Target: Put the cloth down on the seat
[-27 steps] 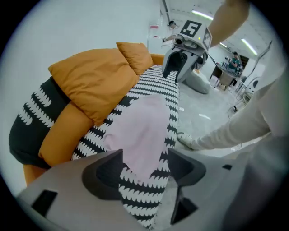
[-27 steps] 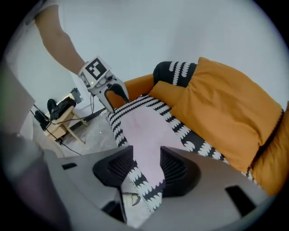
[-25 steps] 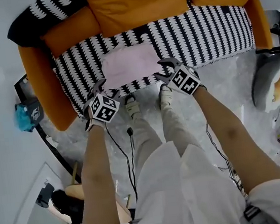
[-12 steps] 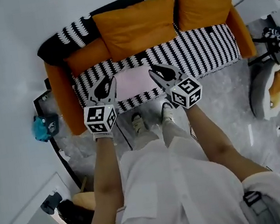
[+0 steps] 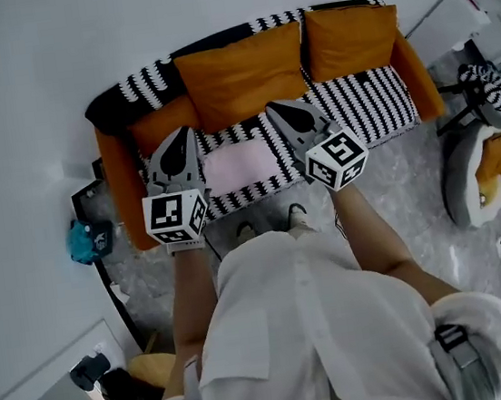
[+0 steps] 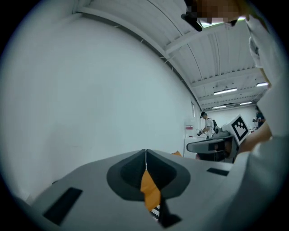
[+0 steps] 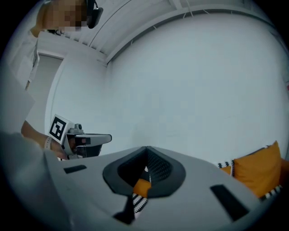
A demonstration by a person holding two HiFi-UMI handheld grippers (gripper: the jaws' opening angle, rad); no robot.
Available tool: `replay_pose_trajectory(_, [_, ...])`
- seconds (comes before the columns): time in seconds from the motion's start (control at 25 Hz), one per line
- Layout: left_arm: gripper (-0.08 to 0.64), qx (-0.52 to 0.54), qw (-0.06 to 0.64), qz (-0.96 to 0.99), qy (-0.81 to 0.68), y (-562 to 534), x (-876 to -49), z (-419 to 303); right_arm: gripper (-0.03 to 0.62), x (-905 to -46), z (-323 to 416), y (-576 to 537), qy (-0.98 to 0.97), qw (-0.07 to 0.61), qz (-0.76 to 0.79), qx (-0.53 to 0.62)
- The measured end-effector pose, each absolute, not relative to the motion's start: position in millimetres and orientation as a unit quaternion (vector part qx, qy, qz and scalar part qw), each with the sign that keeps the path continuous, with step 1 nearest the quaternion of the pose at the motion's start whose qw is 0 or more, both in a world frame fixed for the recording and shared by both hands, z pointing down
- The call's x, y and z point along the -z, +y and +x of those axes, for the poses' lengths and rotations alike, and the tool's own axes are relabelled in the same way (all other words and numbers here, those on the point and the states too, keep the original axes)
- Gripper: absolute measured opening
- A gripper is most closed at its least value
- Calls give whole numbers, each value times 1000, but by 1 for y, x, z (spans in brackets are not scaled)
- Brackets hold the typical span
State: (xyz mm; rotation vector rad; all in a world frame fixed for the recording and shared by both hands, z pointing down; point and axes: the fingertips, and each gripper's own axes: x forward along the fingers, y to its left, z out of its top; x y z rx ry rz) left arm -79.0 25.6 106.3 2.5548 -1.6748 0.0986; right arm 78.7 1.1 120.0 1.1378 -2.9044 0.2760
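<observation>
Pink cloth (image 5: 239,166) flat on b/w sofa seat (image 5: 375,100); L hand-held gripper (image 5: 181,134) & R hand-held gripper (image 5: 277,108) clear of it, jaws just closed, both empty.

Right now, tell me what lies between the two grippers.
In the head view, the pink cloth lies flat on the striped sofa seat between the left gripper and right gripper; both have just closed, empty.
</observation>
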Motion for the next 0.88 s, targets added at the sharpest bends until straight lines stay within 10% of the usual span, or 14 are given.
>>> replay_pose_trajectory(0.88, [15,-1,16,832,-555,9,-63,-85,6,-80,105,-15,-923,-10,380,-55])
